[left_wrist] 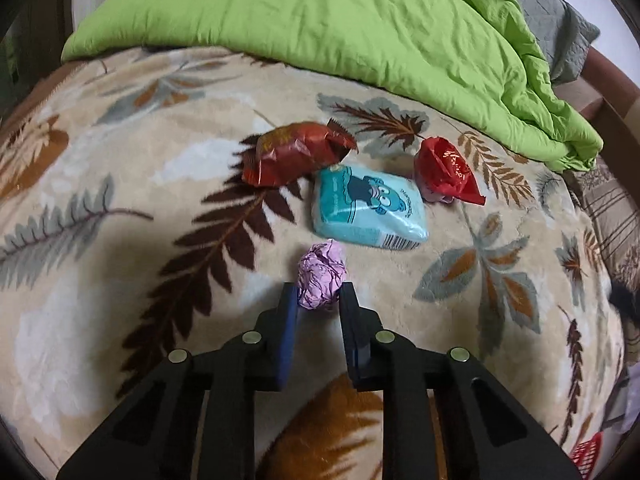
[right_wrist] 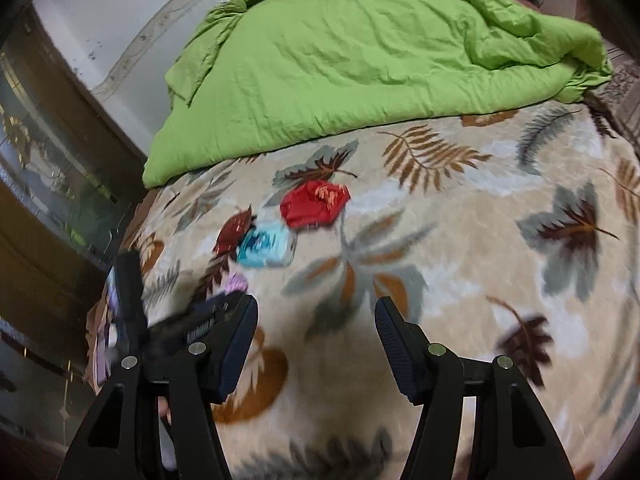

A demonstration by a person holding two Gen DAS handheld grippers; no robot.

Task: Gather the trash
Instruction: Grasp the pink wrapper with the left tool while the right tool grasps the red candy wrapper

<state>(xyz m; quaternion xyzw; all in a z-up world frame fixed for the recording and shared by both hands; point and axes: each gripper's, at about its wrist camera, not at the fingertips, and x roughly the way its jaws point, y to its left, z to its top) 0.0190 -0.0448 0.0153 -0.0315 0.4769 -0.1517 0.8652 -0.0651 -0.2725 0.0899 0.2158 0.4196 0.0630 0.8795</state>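
We see our left claw (left_wrist: 319, 294) clenched on a crumpled pink paper ball (left_wrist: 321, 274), its fingers pressing both sides, low over the leaf-patterned blanket (left_wrist: 140, 208) on the bed. Just beyond the ball lies a light blue tissue pack (left_wrist: 368, 206). A dark red wrapper (left_wrist: 292, 152) touches the pack's far left corner, and a bright red wrapper (left_wrist: 446, 170) sits just to the pack's right. A green quilt (left_wrist: 340, 28) is heaped well behind the pack. Our right claw (right_wrist: 316, 308) hangs released and empty above the blanket, on the near right of the pack.
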